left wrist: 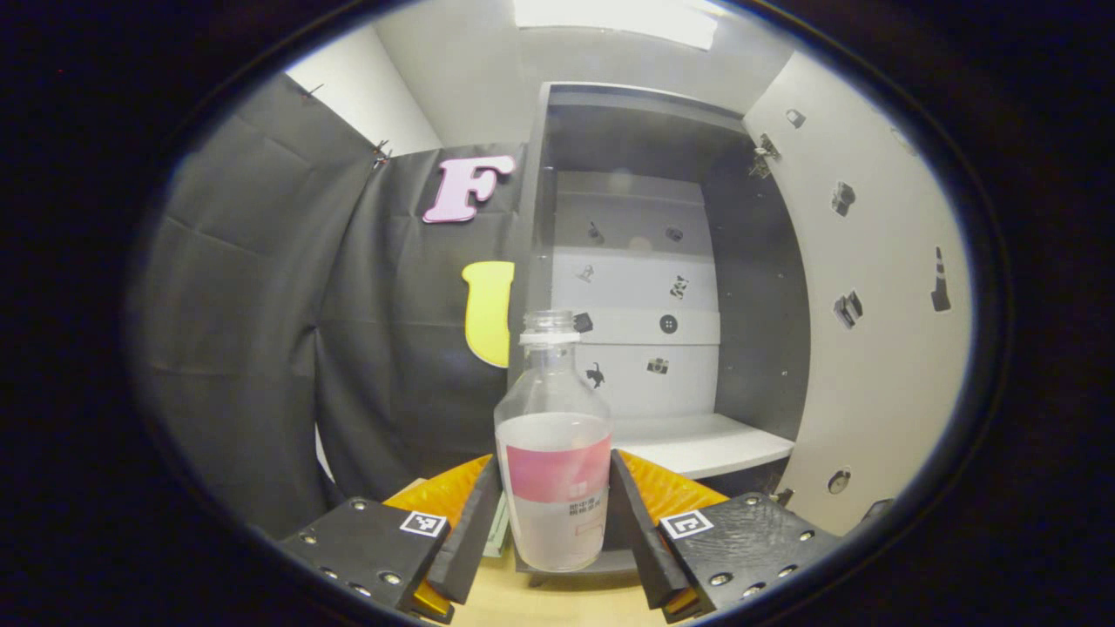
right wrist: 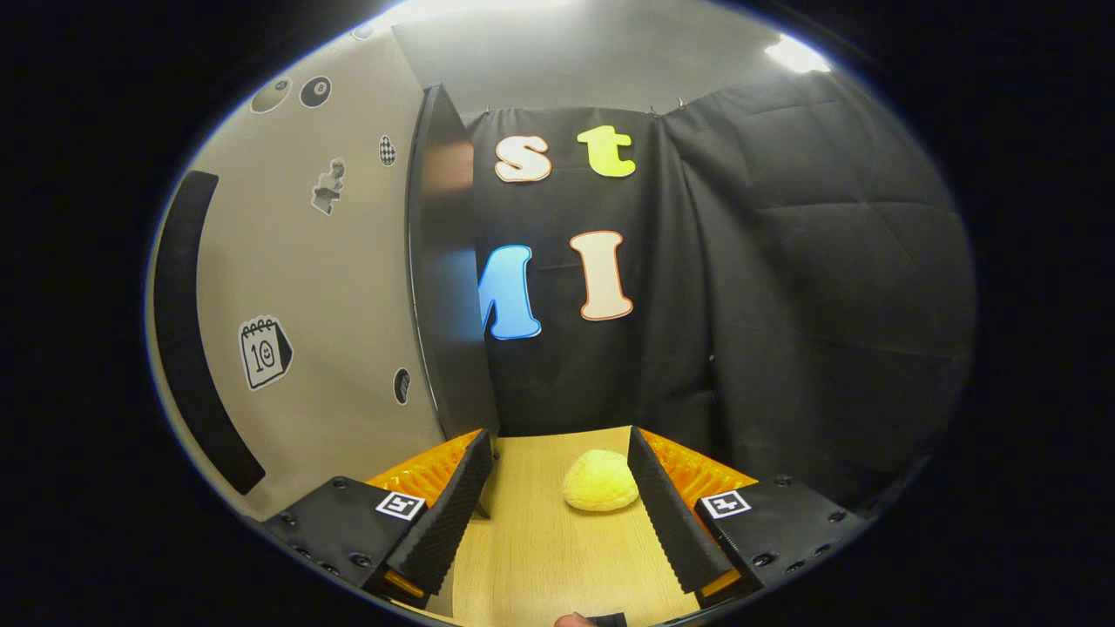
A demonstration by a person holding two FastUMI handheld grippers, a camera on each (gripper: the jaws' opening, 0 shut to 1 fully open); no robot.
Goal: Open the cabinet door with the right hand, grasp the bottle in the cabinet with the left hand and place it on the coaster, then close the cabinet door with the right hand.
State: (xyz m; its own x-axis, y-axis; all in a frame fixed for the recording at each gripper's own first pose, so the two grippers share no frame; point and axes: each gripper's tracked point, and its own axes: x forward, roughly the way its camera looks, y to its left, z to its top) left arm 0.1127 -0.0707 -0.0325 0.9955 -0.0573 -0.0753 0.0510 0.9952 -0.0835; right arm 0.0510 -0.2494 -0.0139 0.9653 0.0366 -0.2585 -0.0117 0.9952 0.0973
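A clear uncapped bottle (left wrist: 554, 470) with a pink label and a white neck ring stands upright between the fingers of my left gripper (left wrist: 555, 461). Both fingers press its sides, and its base sits low over the wooden table (left wrist: 540, 601). Behind it the cabinet (left wrist: 645, 287) is open, its white shelf (left wrist: 697, 444) bare. The open door (left wrist: 871, 331), pale and stickered, swings out on the right. In the right gripper view, my right gripper (right wrist: 557, 444) is open over the table, beside the door's outer face (right wrist: 331, 305) with its long black handle (right wrist: 187, 348).
A yellow lumpy object (right wrist: 599, 481) lies on the table (right wrist: 549, 557) ahead of the right gripper's fingers. A pale green edge (left wrist: 498, 527) peeks out behind the left finger; what it is I cannot tell. Black cloth walls close in at the sides.
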